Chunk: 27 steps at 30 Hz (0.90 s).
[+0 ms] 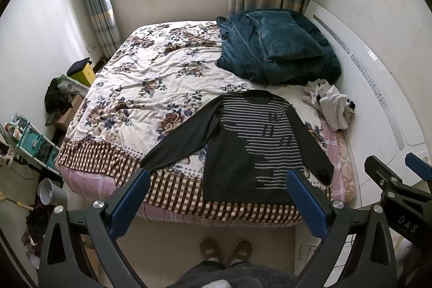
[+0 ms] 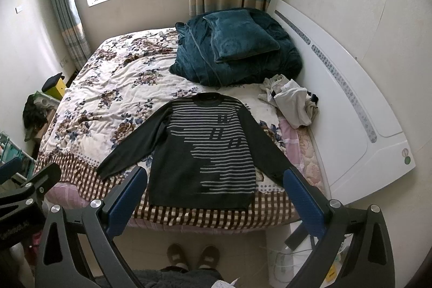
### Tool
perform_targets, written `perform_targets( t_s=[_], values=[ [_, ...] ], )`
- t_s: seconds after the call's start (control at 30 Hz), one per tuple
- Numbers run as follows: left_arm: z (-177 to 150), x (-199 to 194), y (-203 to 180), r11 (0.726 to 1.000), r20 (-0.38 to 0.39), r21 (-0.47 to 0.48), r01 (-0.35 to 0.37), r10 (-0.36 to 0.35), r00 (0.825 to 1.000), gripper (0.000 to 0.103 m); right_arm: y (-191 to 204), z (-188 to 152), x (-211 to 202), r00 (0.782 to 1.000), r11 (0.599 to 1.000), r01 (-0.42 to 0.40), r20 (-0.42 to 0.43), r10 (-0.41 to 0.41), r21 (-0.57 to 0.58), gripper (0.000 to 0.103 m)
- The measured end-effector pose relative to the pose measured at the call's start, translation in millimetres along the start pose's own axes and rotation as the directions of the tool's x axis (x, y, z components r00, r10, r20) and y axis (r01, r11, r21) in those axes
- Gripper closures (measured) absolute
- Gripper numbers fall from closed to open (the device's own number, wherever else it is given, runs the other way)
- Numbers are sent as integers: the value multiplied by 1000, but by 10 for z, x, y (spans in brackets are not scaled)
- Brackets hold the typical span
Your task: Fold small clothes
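Note:
A dark long-sleeved sweater with grey stripes (image 1: 243,147) lies flat and face up on the bed, sleeves spread, hem at the near edge; it also shows in the right wrist view (image 2: 208,153). My left gripper (image 1: 218,180) is open and empty, held above the floor in front of the bed's near edge. My right gripper (image 2: 216,177) is open and empty, also short of the bed; it shows at the right of the left wrist view (image 1: 391,166). A pile of crumpled light clothes (image 1: 329,104) lies on the bed to the right of the sweater, also in the right wrist view (image 2: 291,101).
The bed has a floral cover (image 1: 151,82) with a checked border. A folded teal blanket and pillow (image 1: 278,45) lie at the back right. A white headboard (image 2: 351,109) runs along the right. Boxes, a bin and clutter (image 1: 51,190) stand on the floor at left. The person's slippers (image 1: 226,247) are below.

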<state>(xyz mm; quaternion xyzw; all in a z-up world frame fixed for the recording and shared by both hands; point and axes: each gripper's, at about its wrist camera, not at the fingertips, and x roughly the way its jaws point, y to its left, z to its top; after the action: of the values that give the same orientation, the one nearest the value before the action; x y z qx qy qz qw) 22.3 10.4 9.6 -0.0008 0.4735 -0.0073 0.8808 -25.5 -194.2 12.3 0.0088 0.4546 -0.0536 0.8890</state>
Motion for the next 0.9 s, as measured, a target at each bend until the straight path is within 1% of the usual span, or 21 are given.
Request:
perform_targets(
  t_s=[0.17, 0.23, 0.37, 0.43, 0.5, 0.57, 0.63, 0.73, 0.8, 0.87, 0.9],
  values=[
    [108, 177, -1, 1000, 0, 16, 9, -9, 1000, 0, 7, -8, 84, 1000, 1000, 1, -8, -1, 9, 1],
    [155, 332, -4, 999, 13, 34, -13, 13, 1000, 0, -3, -3, 212, 1000, 1000, 8, -19, -7, 31, 1],
    [252, 720, -18, 998, 31, 62, -25, 23, 999, 0, -113, 44, 711, 996, 994, 48, -77, -40, 103, 1],
    [323, 999, -79, 995, 32, 89, -33, 30, 999, 0, -270, 26, 1021, 994, 985, 72, -95, -57, 157, 1],
    [380, 1312, -160, 993, 25, 109, -50, 48, 999, 0, -459, -8, 1369, 986, 971, 127, -135, -101, 201, 1],
    [422, 1735, -299, 989, -14, 130, -71, 74, 997, 0, -723, -63, 1776, 975, 951, 165, -190, -117, 263, 1],
    [429, 2139, -408, 988, -57, 139, -67, 76, 995, 0, -1056, -167, 2223, 962, 920, 185, -255, -98, 345, 1],
    [408, 2798, -621, 987, -126, 145, -73, 92, 988, 0, -1639, -476, 2995, 936, 848, 228, -347, -56, 478, 1],
    [384, 3226, -790, 985, -171, 148, -92, 117, 978, 0, -2000, -694, 3499, 924, 802, 248, -383, -26, 544, 1],
    [350, 3671, -952, 988, -217, 131, -80, 108, 970, 0, -2324, -953, 4021, 908, 759, 274, -419, -1, 591, 1],
    [307, 3948, -1052, 989, -247, 121, -80, 108, 963, 0, -2497, -1111, 4314, 900, 732, 289, -436, 12, 617, 1]
  ],
)
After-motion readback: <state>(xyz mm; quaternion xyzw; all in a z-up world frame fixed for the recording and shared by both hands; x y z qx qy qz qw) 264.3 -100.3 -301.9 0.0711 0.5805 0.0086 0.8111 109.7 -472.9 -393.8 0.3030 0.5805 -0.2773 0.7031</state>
